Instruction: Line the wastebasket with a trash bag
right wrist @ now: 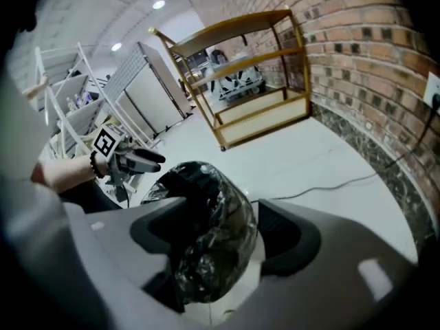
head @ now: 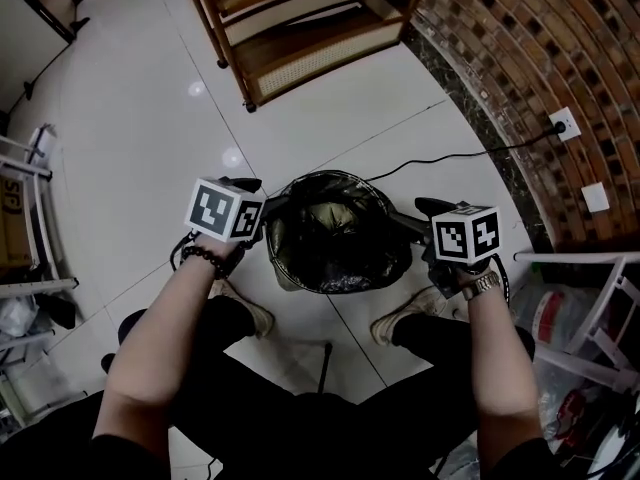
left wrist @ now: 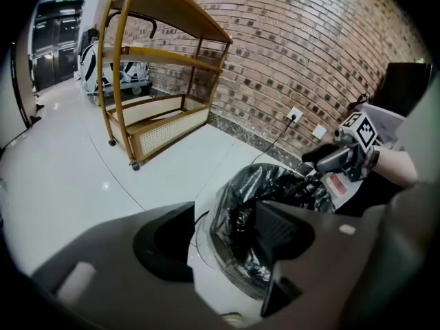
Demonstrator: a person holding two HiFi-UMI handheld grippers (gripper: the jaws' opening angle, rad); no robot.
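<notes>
**Wastebasket bagged, tongs apart on either side**

Wastebasket point(head: 286, 276) stands on the pale tiled floor point(head: 140, 118), just ahead of the person's two shoes and between the two tools. At the far left of the head view is a white rack point(head: 30, 218). Next comes the left gripper point(head: 262, 208), on a wrist with a dark bead bracelet point(head: 205, 258). Its tips are at the basket's left rim. In the left gripper view the jaws are spread, with the bagged rim in the gap and neither pad pressing on it. A glossy black trash bag point(head: 350, 263) fills the basket and is folded out over the rim. The right gripper point(head: 415, 213) is at the right rim. Its own view shows the jaws wide apart, the crinkled bag showing between them unclamped. A dark cable point(head: 440, 158) runs back to an outlet point(head: 565, 123) on the brick wall point(head: 520, 68). A wooden shelf cart point(head: 300, 28) stands beyond the basket.
</notes>
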